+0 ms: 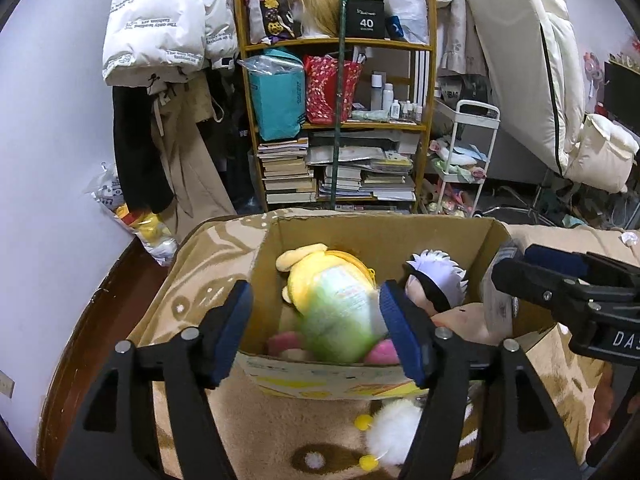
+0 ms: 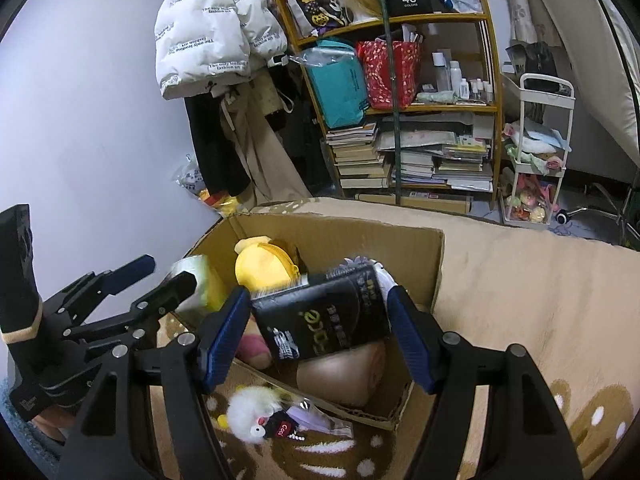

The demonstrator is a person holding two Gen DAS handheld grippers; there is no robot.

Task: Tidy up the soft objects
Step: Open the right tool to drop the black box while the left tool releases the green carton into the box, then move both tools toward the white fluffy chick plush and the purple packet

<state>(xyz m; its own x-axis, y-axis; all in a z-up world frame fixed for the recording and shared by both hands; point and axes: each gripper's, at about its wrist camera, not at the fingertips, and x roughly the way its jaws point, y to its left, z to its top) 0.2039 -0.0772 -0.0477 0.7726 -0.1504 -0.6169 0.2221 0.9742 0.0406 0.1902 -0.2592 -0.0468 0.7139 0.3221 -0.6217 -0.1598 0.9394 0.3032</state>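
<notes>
Over the cardboard box, the green packet lies unpressed between the left gripper fingers. The black packet is clamped by the right gripper; its release into the box seems due next.

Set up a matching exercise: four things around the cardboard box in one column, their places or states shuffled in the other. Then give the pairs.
Things:
1. green wet-wipes pack
2. black tissue pack
3. white fluffy toy
4. yellow plush

Places or states:
A. on the rug, outside the cardboard box's near wall
B. between the right gripper's pads, over the box
C. inside the box, at its far end
D. between the left gripper's blue pads, over the box

Pairs: 1-D, 2-B, 3-A, 4-C
</notes>
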